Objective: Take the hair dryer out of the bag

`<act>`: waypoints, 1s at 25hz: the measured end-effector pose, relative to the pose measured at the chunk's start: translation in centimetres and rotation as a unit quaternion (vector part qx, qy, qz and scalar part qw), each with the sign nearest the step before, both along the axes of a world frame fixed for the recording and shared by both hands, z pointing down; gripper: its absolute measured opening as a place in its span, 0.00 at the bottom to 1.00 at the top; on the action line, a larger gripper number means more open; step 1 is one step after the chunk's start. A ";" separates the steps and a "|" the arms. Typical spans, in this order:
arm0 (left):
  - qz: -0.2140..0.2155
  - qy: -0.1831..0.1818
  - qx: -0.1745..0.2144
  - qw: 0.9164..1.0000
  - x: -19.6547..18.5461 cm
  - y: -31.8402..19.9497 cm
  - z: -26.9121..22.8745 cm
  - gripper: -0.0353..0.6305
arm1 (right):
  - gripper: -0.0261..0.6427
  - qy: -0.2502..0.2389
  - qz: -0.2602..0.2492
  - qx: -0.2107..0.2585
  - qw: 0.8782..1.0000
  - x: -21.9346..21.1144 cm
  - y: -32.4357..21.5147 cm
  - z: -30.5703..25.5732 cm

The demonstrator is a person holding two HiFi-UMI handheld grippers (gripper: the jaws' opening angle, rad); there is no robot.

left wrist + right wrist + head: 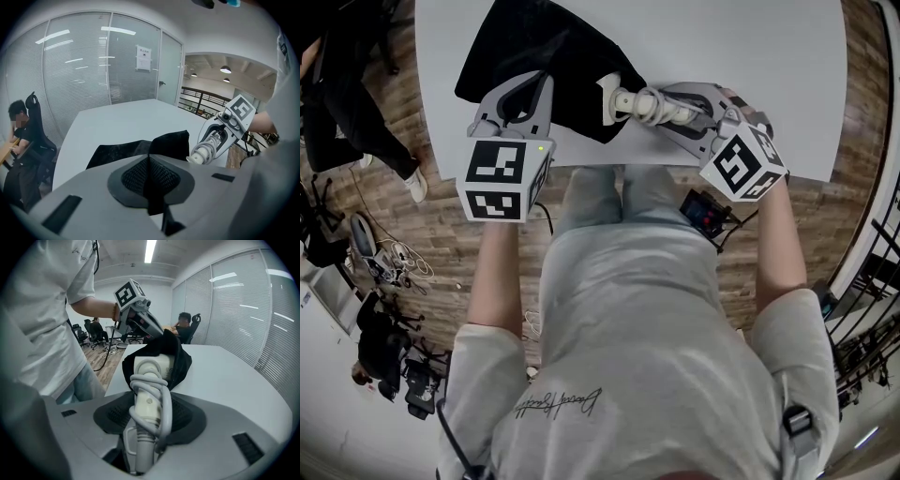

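Observation:
A black cloth bag (544, 52) lies on the white table (750, 56). My left gripper (546, 86) is shut on the bag's near edge and pinches the black fabric (136, 150) between its pads. A white hair dryer (652, 105), its cord wound round the handle, sticks out of the bag's mouth. Its head is still inside the black fabric (180, 357). My right gripper (667, 105) is shut on the dryer's handle (150, 404). In the left gripper view the dryer (208, 147) shows at the right, beside the bag.
The table's near edge runs just below both grippers, with wooden floor beyond it. A person sits in a black chair (35, 140) past the table's far left side, by a glass wall. A small black device (705, 211) hangs at my waist.

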State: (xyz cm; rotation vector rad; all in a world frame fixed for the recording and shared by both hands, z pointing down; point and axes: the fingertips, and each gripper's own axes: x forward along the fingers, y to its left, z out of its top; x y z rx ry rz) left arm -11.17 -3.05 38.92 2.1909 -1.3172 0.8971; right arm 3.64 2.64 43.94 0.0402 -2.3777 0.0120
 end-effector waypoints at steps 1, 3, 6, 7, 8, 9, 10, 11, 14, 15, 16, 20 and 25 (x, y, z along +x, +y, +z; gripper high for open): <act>0.000 0.002 -0.001 1.000 0.0 0.0 0.0 0.08 | 0.36 0.000 0.004 -0.003 1.000 0.1 0.2 0.0; 0.001 0.004 -0.002 1.000 -0.1 -0.1 0.0 0.08 | 0.36 0.001 0.010 -0.008 1.000 0.1 0.4 0.1; 0.004 0.004 -0.004 1.000 -0.3 -0.4 0.2 0.08 | 0.36 0.001 0.017 -0.013 1.000 0.2 0.5 0.1; 0.005 0.004 -0.005 1.000 -0.3 -0.4 0.3 0.08 | 0.36 0.000 0.019 -0.014 1.000 0.3 0.6 0.1; 0.005 0.004 -0.005 1.000 -0.3 -0.5 0.4 0.08 | 0.36 0.000 0.022 -0.016 1.000 0.4 0.6 0.1; 0.006 0.004 -0.006 1.000 -0.2 -0.5 0.4 0.08 | 0.36 -0.001 0.025 -0.016 1.000 0.6 0.7 0.1; 0.006 0.004 -0.006 1.000 -0.2 -0.5 0.5 0.08 | 0.36 -0.001 0.027 -0.016 0.999 0.8 0.7 0.1; 0.006 0.005 -0.006 1.000 -0.1 -0.4 0.5 0.08 | 0.36 0.000 0.030 -0.016 0.999 0.9 0.8 0.0; 0.007 0.007 -0.006 1.000 0.0 -0.4 0.6 0.08 | 0.36 0.001 0.036 -0.016 0.999 1.2 1.0 -0.1; 0.009 0.007 -0.006 1.000 0.0 -0.4 0.6 0.08 | 0.36 0.001 0.038 -0.016 0.999 1.3 1.0 -0.2; 0.011 0.008 -0.006 1.000 0.2 -0.4 0.6 0.08 | 0.36 0.002 0.041 -0.016 0.999 1.4 1.0 -0.2; 0.016 0.004 -0.007 1.000 1.1 -0.4 0.8 0.08 | 0.36 0.003 0.054 -0.015 0.998 2.7 1.1 -0.4; 0.009 0.003 -0.010 1.000 1.4 -0.4 1.6 0.08 | 0.36 0.005 0.070 -0.015 0.997 4.2 1.5 -0.5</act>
